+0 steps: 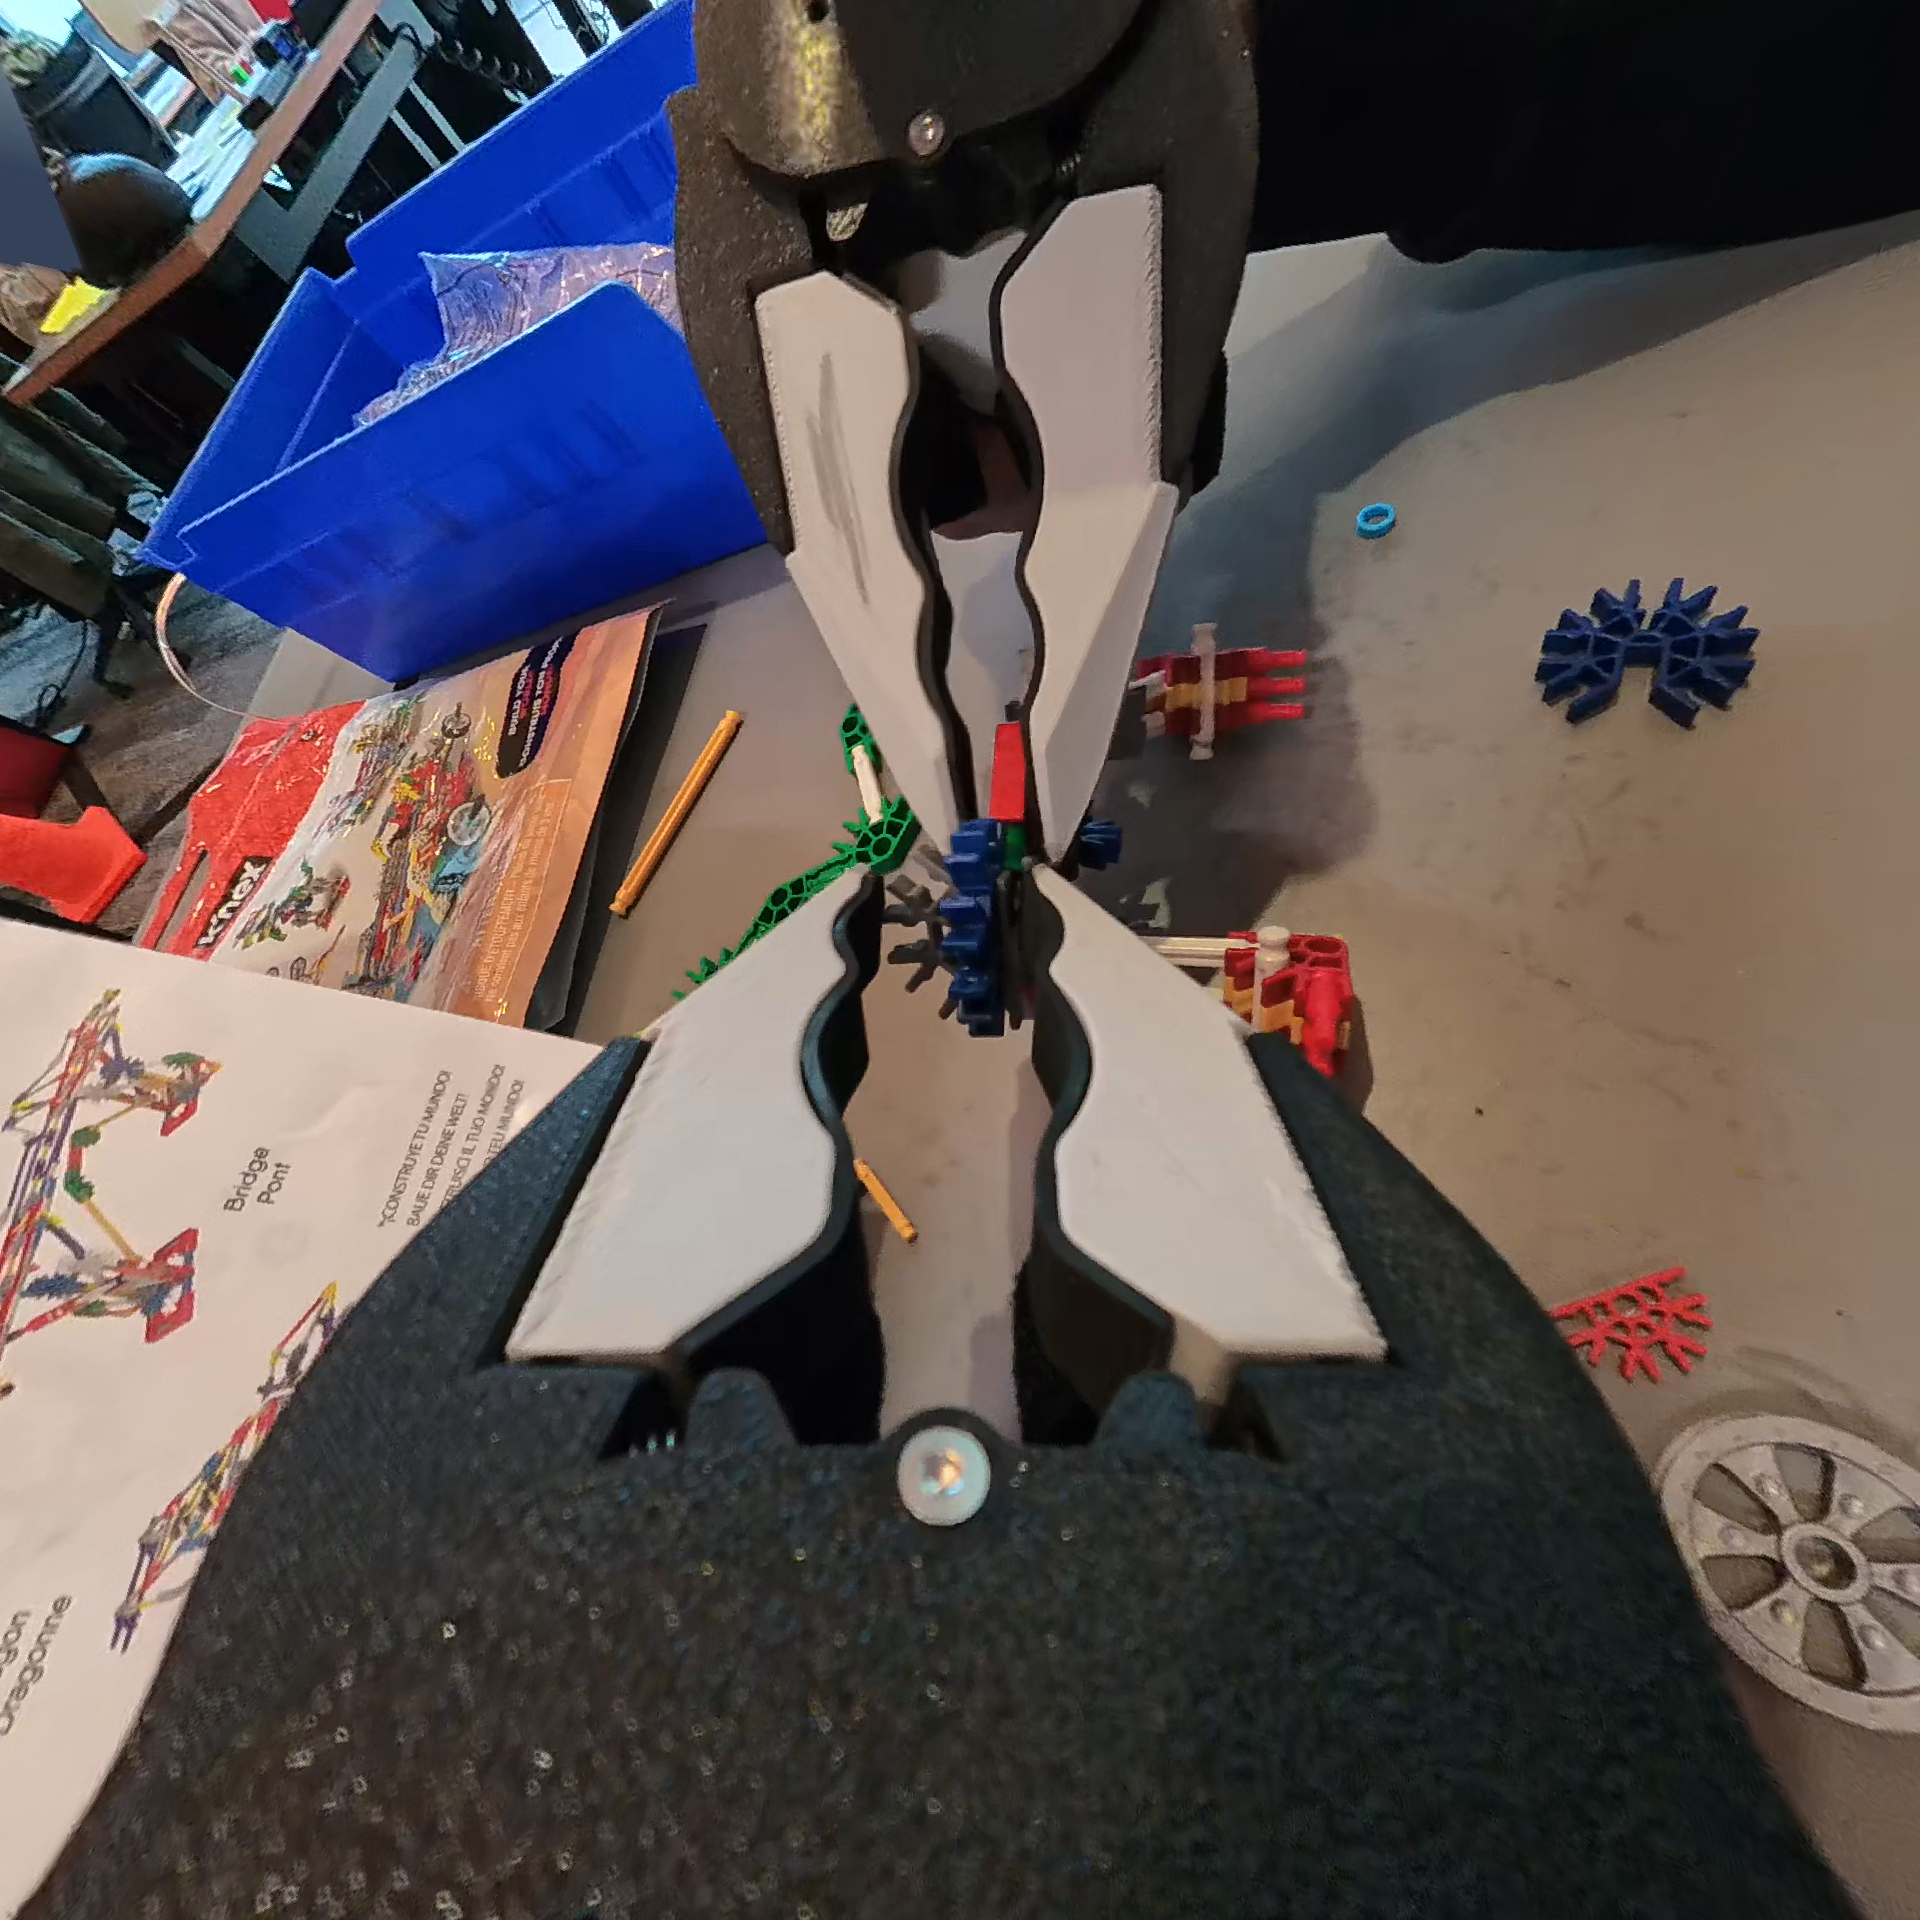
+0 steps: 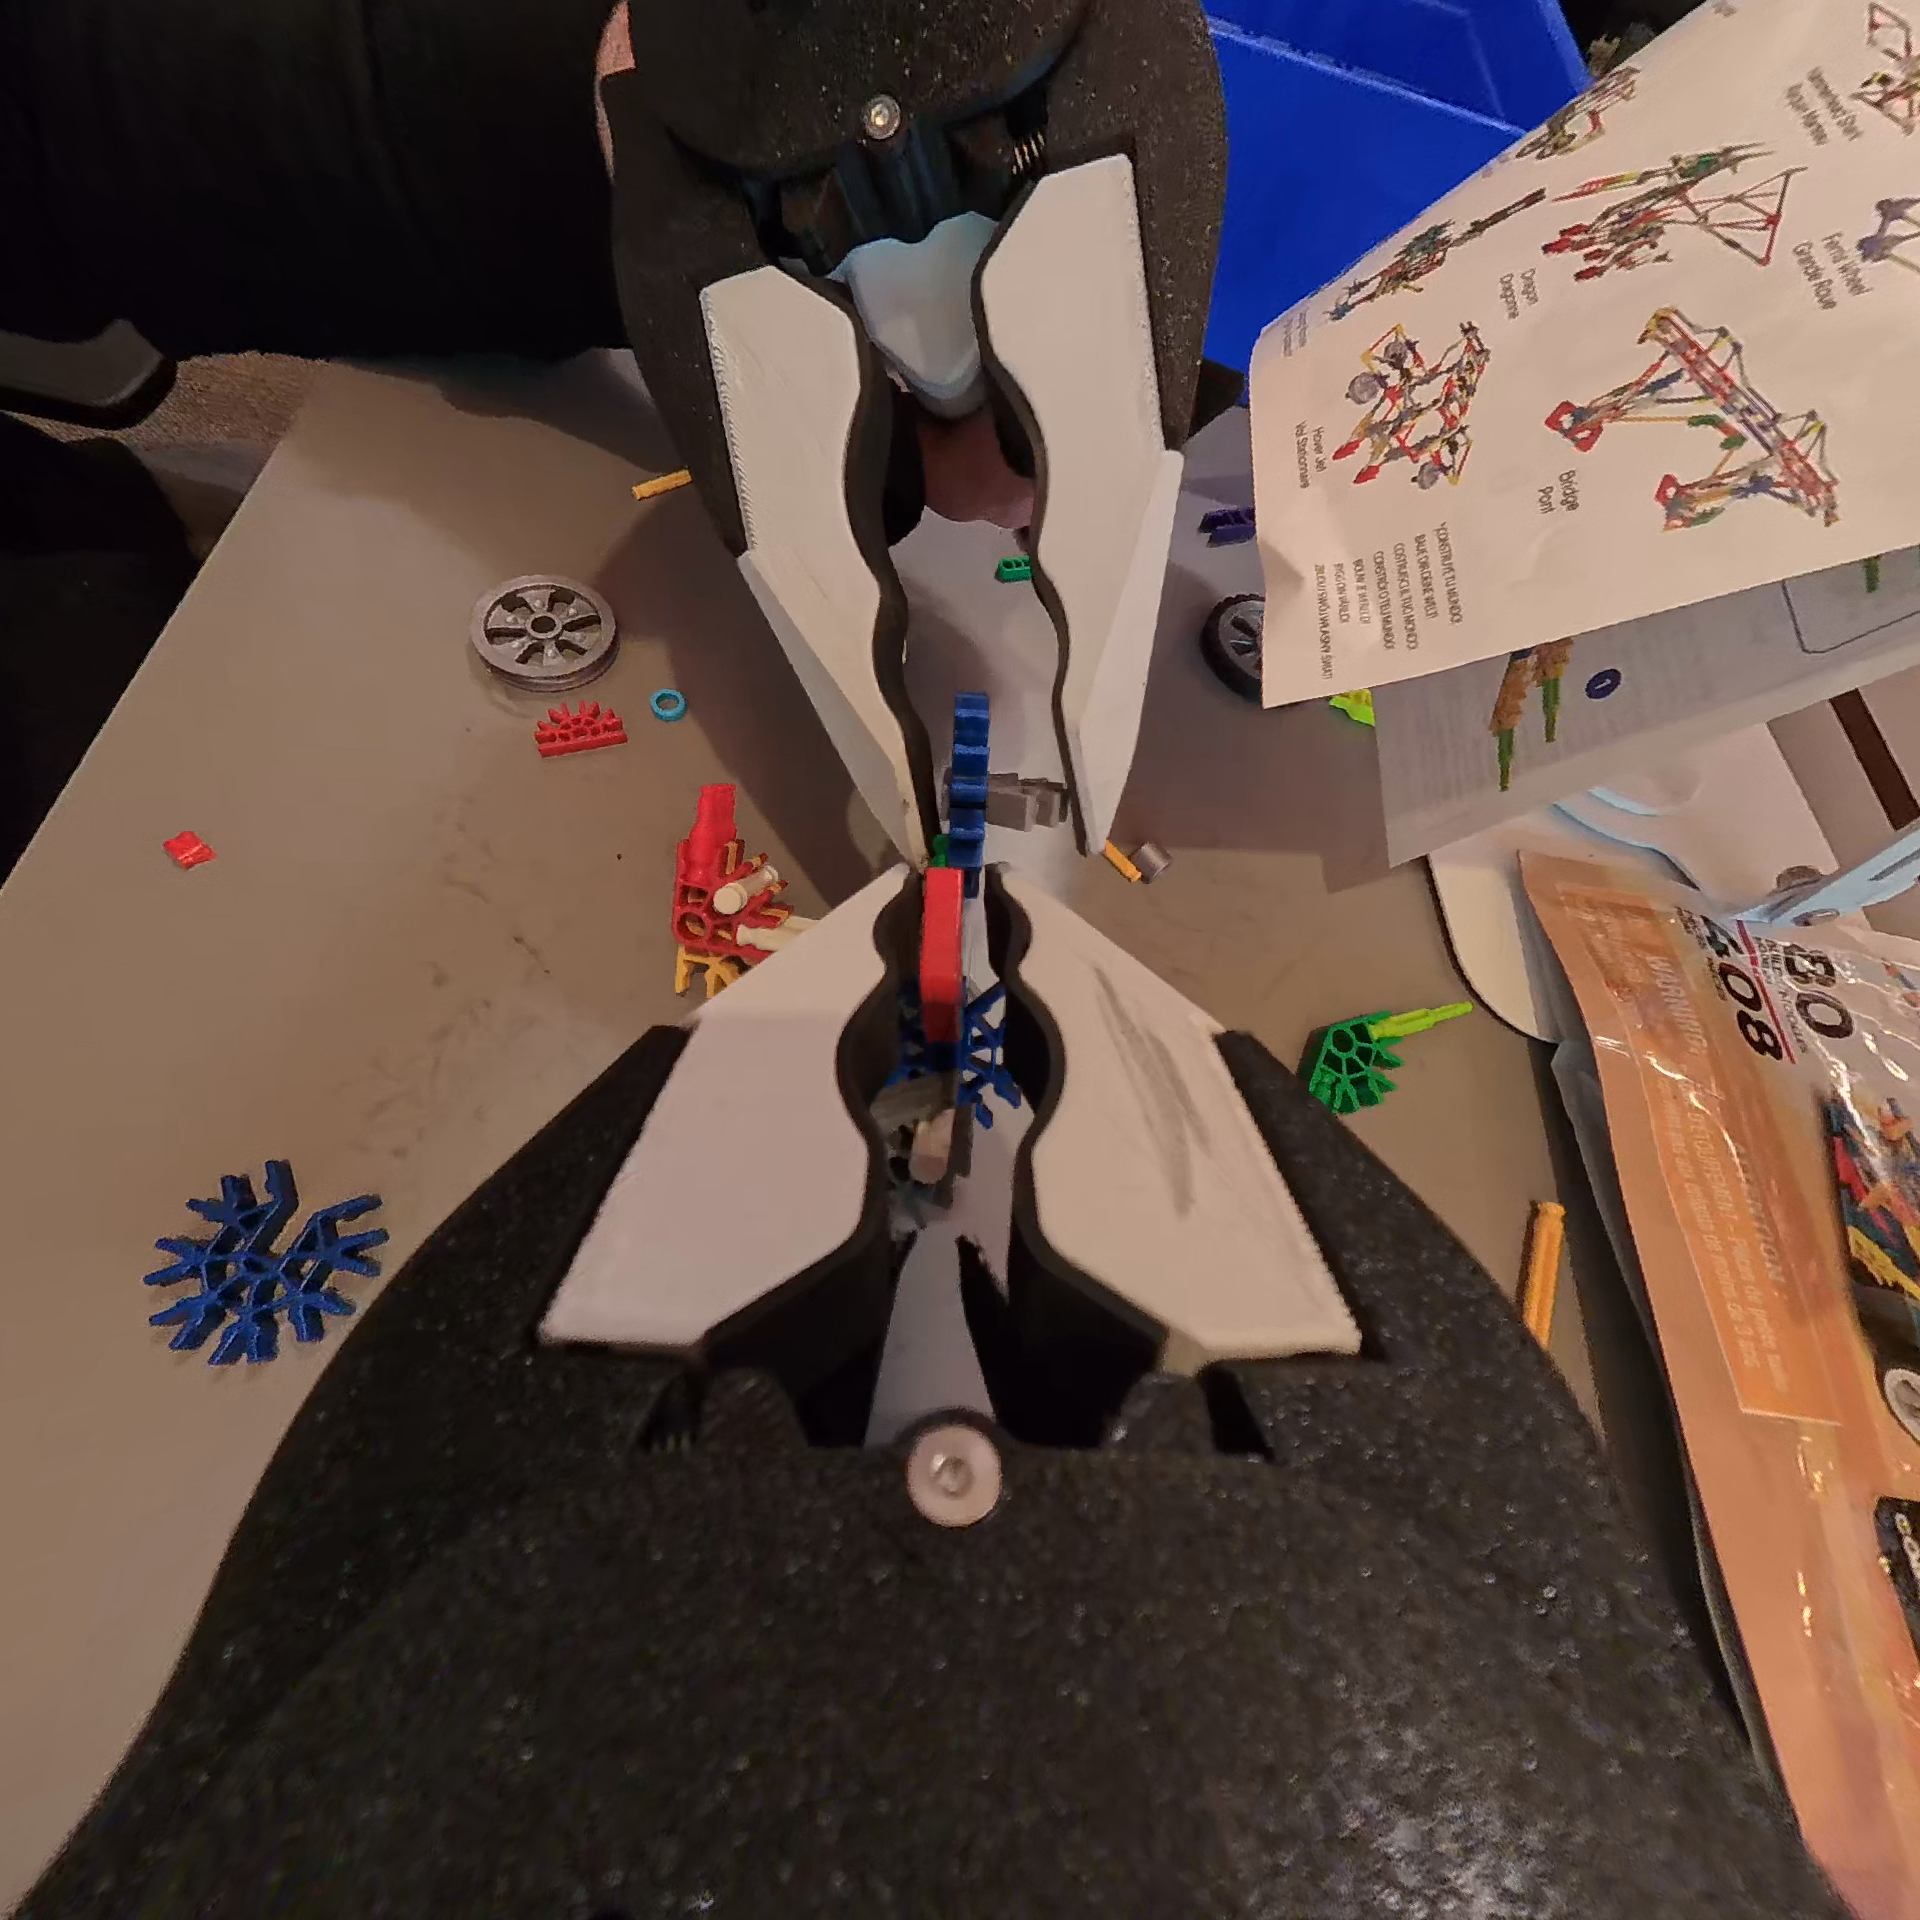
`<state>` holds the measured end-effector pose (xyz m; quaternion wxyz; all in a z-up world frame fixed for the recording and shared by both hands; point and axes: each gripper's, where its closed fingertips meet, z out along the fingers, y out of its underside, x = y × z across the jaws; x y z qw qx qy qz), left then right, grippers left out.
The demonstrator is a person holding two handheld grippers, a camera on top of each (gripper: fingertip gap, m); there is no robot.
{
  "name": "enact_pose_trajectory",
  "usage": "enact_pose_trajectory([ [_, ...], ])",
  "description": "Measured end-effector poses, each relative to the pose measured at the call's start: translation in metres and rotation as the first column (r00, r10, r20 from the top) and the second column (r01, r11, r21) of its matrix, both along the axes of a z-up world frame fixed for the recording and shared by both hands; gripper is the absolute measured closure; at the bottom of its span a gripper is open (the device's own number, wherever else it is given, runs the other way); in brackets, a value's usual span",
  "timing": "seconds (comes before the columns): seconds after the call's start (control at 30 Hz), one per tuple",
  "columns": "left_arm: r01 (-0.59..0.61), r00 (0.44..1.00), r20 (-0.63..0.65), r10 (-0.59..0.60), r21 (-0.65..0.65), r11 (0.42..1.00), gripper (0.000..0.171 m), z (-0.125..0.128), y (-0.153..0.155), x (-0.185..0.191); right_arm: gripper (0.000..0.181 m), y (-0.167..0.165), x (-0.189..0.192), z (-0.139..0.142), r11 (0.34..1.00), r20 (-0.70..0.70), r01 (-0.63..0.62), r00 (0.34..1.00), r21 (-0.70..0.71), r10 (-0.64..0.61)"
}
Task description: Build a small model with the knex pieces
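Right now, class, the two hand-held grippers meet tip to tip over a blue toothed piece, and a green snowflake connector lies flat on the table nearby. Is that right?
Not quite: the snowflake connector lying flat on the table is blue, not green, as the right wrist view shows. The rest stands.

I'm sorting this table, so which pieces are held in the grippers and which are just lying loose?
Held:
left gripper: blue toothed connector
right gripper: red piece

Loose on the table:
silver wheel
blue snowflake connectors
flat red connector
orange rod
light-blue ring
instruction sheet
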<state>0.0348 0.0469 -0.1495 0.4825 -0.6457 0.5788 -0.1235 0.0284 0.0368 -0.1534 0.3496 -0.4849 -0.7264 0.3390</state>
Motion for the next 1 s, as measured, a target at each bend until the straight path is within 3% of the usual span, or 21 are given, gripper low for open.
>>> enact_pose_trajectory([
  [0.47,-0.043,0.998,0.047,0.05,-0.141,0.989,0.149,-0.004,0.003,0.001,0.174,0.001,-0.001,-0.003,0.987,0.049,0.025,0.998,0.157,-0.033],
  [0.83,-0.062,0.996,0.046,0.071,-0.176,0.983,0.151,-0.005,0.005,0.002,0.178,0.0,-0.002,-0.002,0.972,0.084,0.047,0.994,0.232,-0.068],
  [1.0,-0.086,0.996,0.014,0.09,-0.162,0.983,0.148,-0.006,0.012,0.001,0.173,0.009,0.001,-0.002,0.982,0.055,0.063,0.996,0.176,-0.074],
])
